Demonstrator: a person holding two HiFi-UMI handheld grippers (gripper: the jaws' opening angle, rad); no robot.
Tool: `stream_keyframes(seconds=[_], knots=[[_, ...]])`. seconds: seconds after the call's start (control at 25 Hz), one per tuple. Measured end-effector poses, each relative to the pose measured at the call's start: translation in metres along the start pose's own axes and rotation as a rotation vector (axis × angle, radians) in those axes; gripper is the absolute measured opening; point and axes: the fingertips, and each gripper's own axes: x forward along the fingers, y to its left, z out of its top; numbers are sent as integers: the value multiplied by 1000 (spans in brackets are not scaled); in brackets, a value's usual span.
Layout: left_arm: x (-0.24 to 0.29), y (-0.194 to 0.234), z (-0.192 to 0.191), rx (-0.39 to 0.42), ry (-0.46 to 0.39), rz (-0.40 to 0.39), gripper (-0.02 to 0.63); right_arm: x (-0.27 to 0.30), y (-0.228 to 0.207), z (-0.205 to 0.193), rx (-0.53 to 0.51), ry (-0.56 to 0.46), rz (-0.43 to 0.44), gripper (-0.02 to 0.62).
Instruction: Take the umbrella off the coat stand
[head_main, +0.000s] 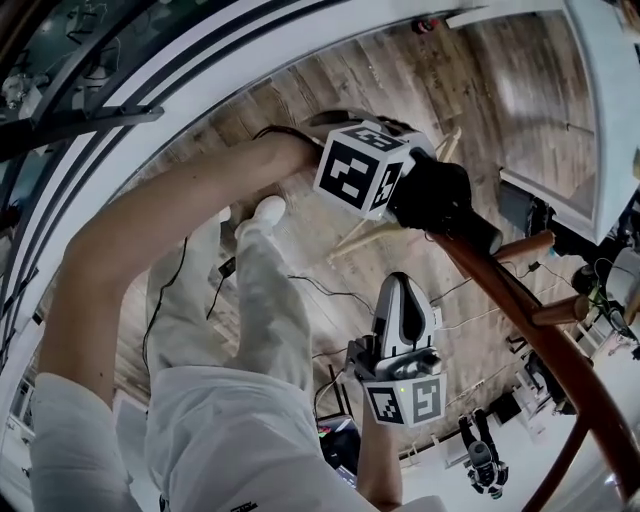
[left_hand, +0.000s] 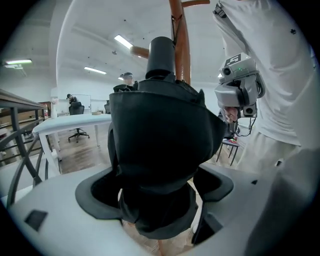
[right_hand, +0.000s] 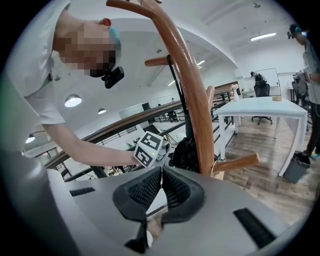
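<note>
Head view: folded black fabric umbrella (head_main: 470, 225) hard against the curved brown wooden coat stand (head_main: 545, 345), long axis along its post; left gripper (head_main: 435, 190) right at it, right gripper (head_main: 402, 300) lower, apart from the stand. Left gripper view: jaws spread wide around the umbrella, apparently unclamped. Right gripper view: jaws clenched on nothing, umbrella beyond, beside the post.

Wood floor (head_main: 520, 80) (loose black cables (head_main: 330, 292))

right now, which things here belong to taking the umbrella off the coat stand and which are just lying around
Job in hand:
umbrella
coat stand
left hand-held gripper, open around the umbrella
right hand-held gripper, shut, empty

Lying about:
white table
office chair
railing
</note>
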Motion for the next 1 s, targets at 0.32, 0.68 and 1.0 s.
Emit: stream_keyframes(seconds=[0.32, 0.68, 1.0], knots=[[9, 2, 1, -34, -18, 2, 358, 2, -8, -1, 15, 3, -13, 37], [2, -5, -1, -94, -5, -5, 287, 5, -9, 3, 15, -8, -22, 37], [-8, -9, -6, -93, 14, -2, 278, 10, -5, 3, 15, -9, -25, 37]])
